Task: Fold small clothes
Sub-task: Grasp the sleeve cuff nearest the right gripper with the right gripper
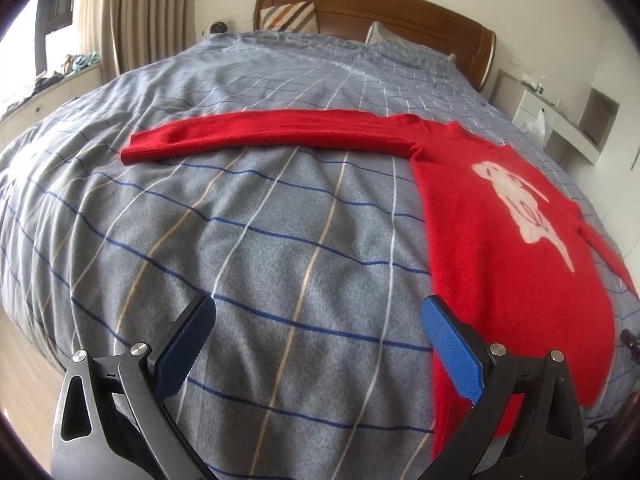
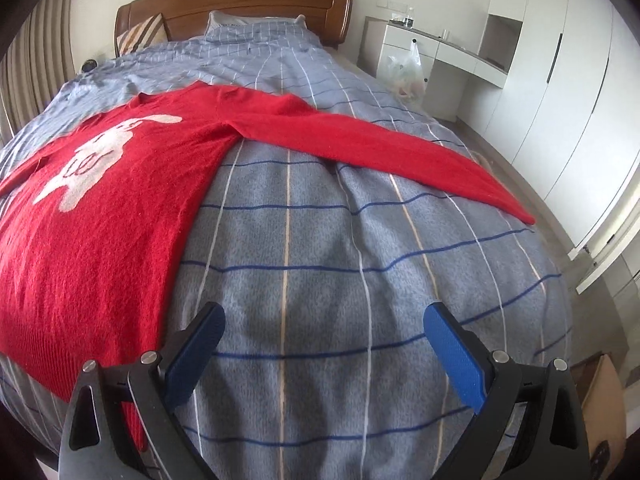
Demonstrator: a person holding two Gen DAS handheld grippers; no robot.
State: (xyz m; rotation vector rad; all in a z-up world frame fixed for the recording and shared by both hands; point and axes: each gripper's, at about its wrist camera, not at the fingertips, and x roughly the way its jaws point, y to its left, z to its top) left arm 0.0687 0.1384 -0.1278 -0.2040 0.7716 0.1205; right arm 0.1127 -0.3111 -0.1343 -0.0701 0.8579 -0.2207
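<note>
In the left wrist view, the left tool (image 1: 318, 312) hangs above the bed with its two blue-padded fingers (image 1: 450, 344) spread wide apart and nothing between them; it is released. Below it lies a grey-blue checked bedcover (image 1: 248, 240) with dark blue, white and tan lines. A red sweater (image 1: 500, 216) lies flat on the cover, face up, with a white cartoon figure (image 1: 516, 204) on its chest. Its body fills the right side of this view, and its lower edge runs down just behind the tool's right finger. One sleeve (image 1: 256, 136) stretches straight out to the left across the bed, its cuff near the left side of the cover. At the far end stand a wooden headboard (image 1: 380, 12) and a striped pillow (image 1: 288, 18). Curtains (image 1: 120, 8) hang at the left.

In the right wrist view, the right tool (image 2: 322, 320) is also released, its blue-padded fingers (image 2: 454, 356) wide apart over bare bedcover (image 2: 320, 248) and holding nothing. The sweater (image 2: 100, 208) lies to the left here, its hem reaching down beside and behind the tool's left finger. The other sleeve (image 2: 380, 144) runs out to the right across the cover, its cuff near the right edge of the bed. The white figure (image 2: 96, 156) shows on the chest. Beyond the bed stand white cupboards (image 2: 560, 60) and a desk (image 2: 448, 50), with a plastic bag (image 2: 404, 68) hanging in front of it.
</note>
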